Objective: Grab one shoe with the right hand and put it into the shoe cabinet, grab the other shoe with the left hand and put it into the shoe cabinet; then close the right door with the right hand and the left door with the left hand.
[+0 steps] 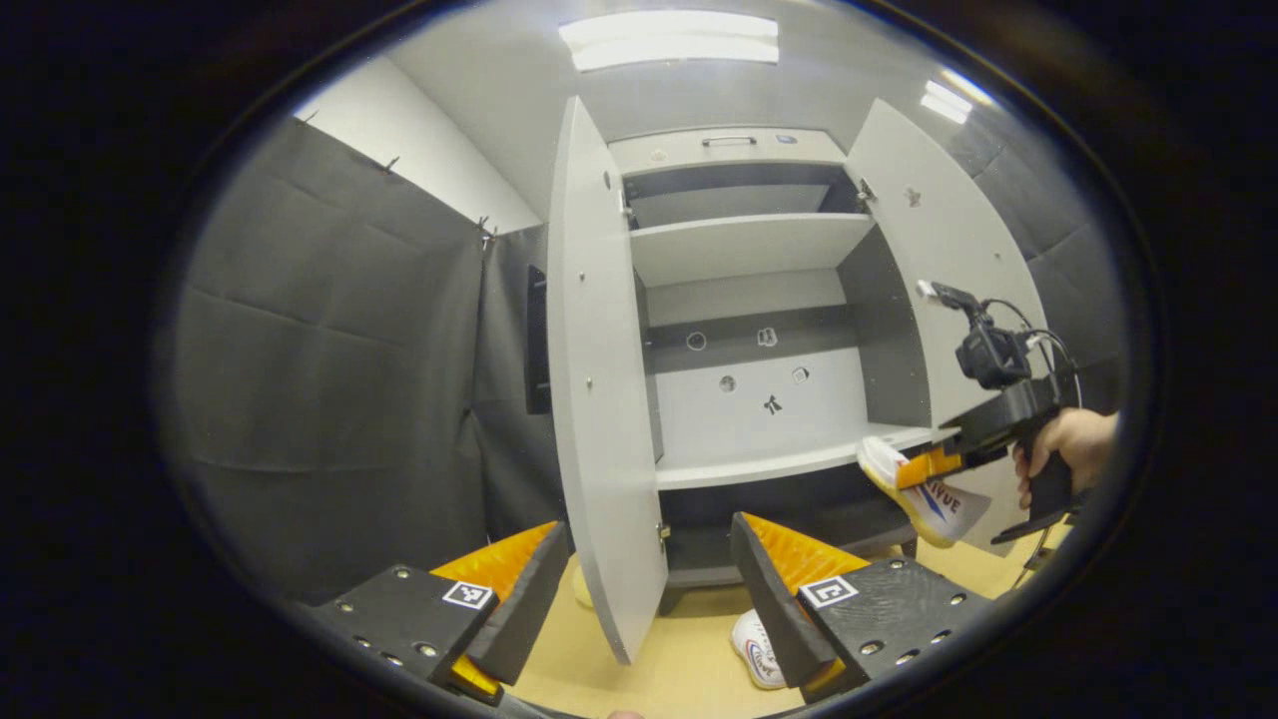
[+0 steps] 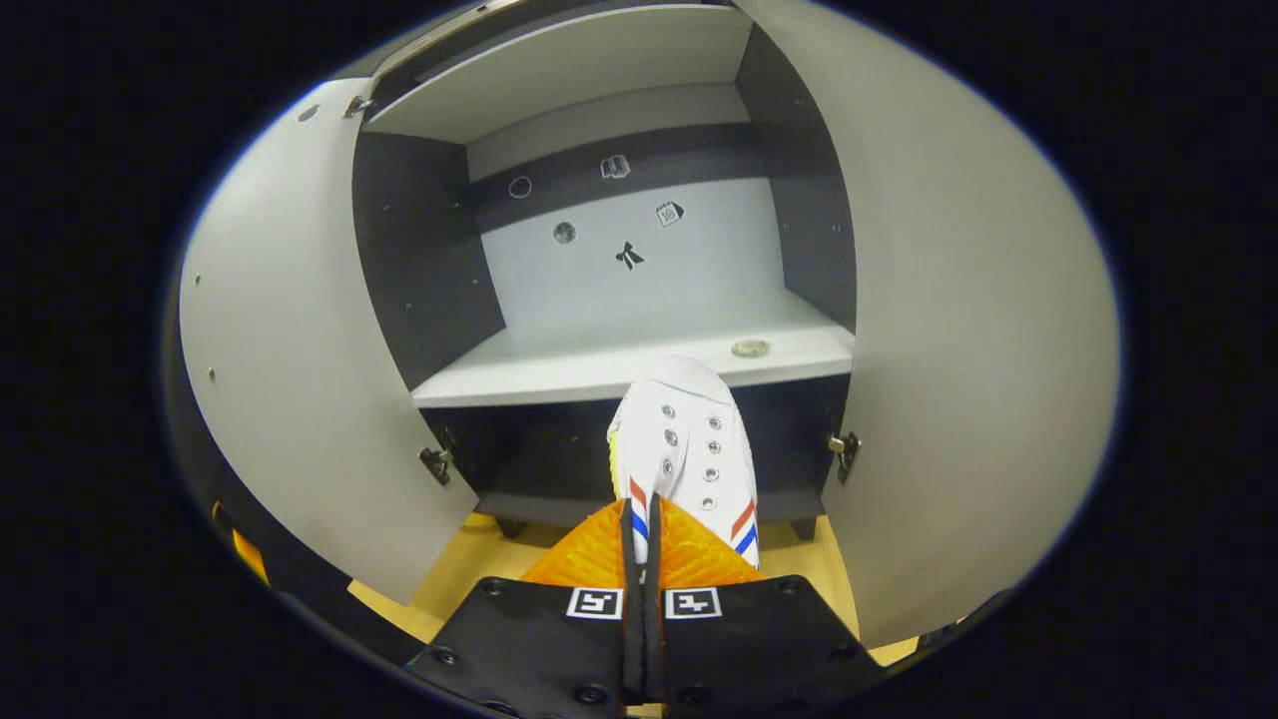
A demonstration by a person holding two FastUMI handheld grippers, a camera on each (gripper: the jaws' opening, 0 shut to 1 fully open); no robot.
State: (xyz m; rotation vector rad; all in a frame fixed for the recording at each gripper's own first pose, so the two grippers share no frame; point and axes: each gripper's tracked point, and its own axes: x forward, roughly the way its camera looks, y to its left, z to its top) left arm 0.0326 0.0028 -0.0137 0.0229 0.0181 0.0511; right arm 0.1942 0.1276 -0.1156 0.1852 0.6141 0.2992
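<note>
White canvas shoe with red and blue stripes (image 2: 689, 449) hangs pinched in the closed right gripper (image 2: 644, 559) before the open grey shoe cabinet (image 2: 619, 359). Left gripper (image 1: 639, 589) gapes wide, empty, above a second white shoe (image 1: 754, 649) on the wooden floor (image 1: 679, 669).

Held shoe (image 2: 684, 439): white, with red and blue diagonal stripes beside the right claw (image 2: 642, 539), yellowish sole edge.
Second shoe (image 1: 756, 649): white with red and blue marking, beside the left claw (image 1: 649, 569).
Cabinet (image 2: 599, 359): pale grey shelves and doors, dark grey side walls.
Floor (image 1: 689, 659): tan wood tone.
</note>
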